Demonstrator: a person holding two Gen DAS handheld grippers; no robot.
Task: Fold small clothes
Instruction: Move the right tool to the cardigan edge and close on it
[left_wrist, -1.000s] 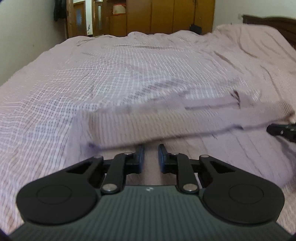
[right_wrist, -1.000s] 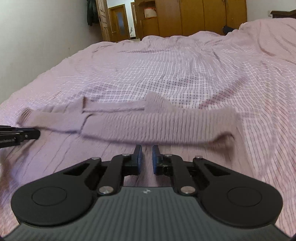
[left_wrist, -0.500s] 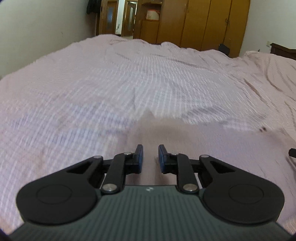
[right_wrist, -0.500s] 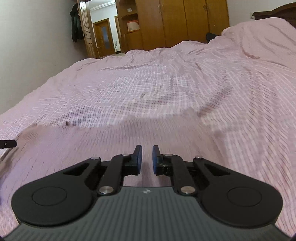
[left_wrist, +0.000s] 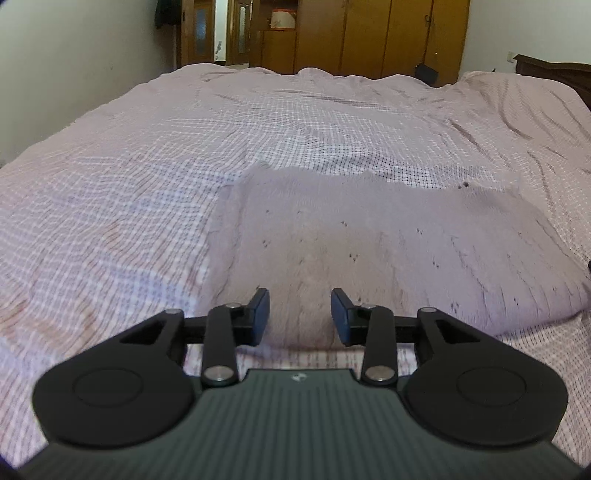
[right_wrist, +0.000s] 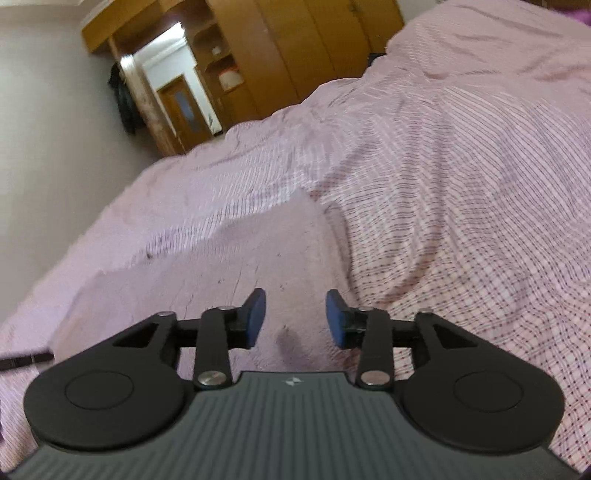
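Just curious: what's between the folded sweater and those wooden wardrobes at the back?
Only the rumpled checked bedspread lies between the sweater and the wardrobes; the left wrist view shows it.

Right gripper (right_wrist: 295, 319) jaws just opened, clear above folded mauve garment (right_wrist: 229, 266).

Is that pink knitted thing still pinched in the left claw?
No: the left gripper stands open, its jaws having just opened, and the sweater lies folded on the bed.
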